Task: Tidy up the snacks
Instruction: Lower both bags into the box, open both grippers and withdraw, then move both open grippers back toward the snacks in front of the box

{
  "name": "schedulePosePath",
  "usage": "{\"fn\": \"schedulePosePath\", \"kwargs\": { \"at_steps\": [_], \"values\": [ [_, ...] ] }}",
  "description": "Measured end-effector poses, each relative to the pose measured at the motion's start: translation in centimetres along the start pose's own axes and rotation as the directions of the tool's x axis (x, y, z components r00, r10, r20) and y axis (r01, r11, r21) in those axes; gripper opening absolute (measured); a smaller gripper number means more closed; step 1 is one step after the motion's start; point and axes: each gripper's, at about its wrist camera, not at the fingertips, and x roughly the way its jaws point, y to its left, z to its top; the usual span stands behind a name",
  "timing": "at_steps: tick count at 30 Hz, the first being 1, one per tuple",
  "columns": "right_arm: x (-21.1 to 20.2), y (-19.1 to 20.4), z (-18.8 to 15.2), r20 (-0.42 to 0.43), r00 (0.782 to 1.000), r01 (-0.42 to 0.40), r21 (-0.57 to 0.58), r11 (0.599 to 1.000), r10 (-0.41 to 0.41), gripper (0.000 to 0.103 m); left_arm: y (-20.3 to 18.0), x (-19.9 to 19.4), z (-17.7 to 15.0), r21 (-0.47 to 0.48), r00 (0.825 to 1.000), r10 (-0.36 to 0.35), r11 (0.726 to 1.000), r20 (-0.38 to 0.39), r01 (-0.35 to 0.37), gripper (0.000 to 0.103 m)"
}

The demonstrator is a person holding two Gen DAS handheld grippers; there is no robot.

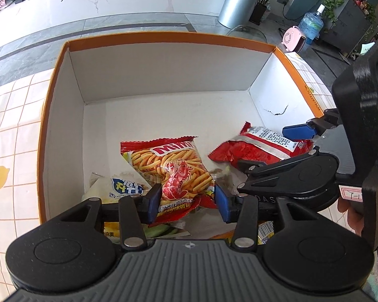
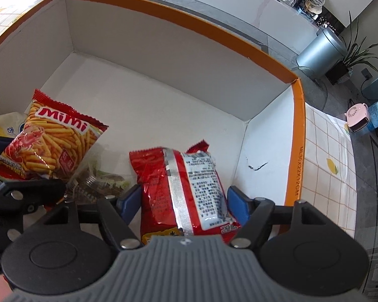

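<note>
A tiled lemon-print cloth covers the bench (image 1: 10, 125) under the orange-rimmed box (image 1: 163, 37). Left tongs (image 1: 187, 202) stand spread around the Mimi packet (image 1: 174, 168) at centre; right tongs (image 2: 184, 205) straddle the red packet (image 2: 184, 188), lower right. Best to lift each clear without snagging wrappers

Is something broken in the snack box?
Yes. The box has a small dark jagged crack low on its white right inner wall, just beside the red packet. Nothing looks spilled.
</note>
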Motion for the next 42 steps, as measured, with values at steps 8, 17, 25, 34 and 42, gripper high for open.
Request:
{"fn": "schedulePosePath", "kwargs": {
  "at_steps": [8, 17, 25, 34, 42],
  "values": [
    [-0.5, -0.7, 0.3, 0.004, 1.000, -0.020, 0.034, 0.999, 0.020, 0.078, 0.4, -0.6, -0.3, -0.018, 1.000, 0.008, 1.000, 0.013, -0.008, 0.070],
    [-2.7, -0.3, -0.3, 0.047, 0.999, 0.006, 0.045, 0.999, -0.008, 0.087, 0.0, -2.6, -0.8, -0.012, 0.997, 0.032, 0.999, 0.068, -0.031, 0.085],
    [-5.6, -0.2, -1.4, 0.104, 0.994, 0.021, 0.057, 0.998, -0.027, 0.091, -0.9, -5.4, -2.0, 0.005, 0.987, 0.040, 0.999, 0.158, -0.042, 0.086],
    [-9.9, -0.6, -4.0, 0.208, 0.977, 0.020, 0.114, 0.993, -0.043, 0.092, -2.1, -9.8, -4.0, -0.002, 0.954, 0.087, 0.996, 0.285, -0.090, 0.086],
    [-14.4, -0.6, -8.4, 0.352, 0.936, -0.050, 0.194, 0.980, -0.022, 0.093, -3.0, -13.1, -7.5, -0.020, 0.925, 0.109, 0.994, 0.363, -0.109, 0.086]
  ]
}}
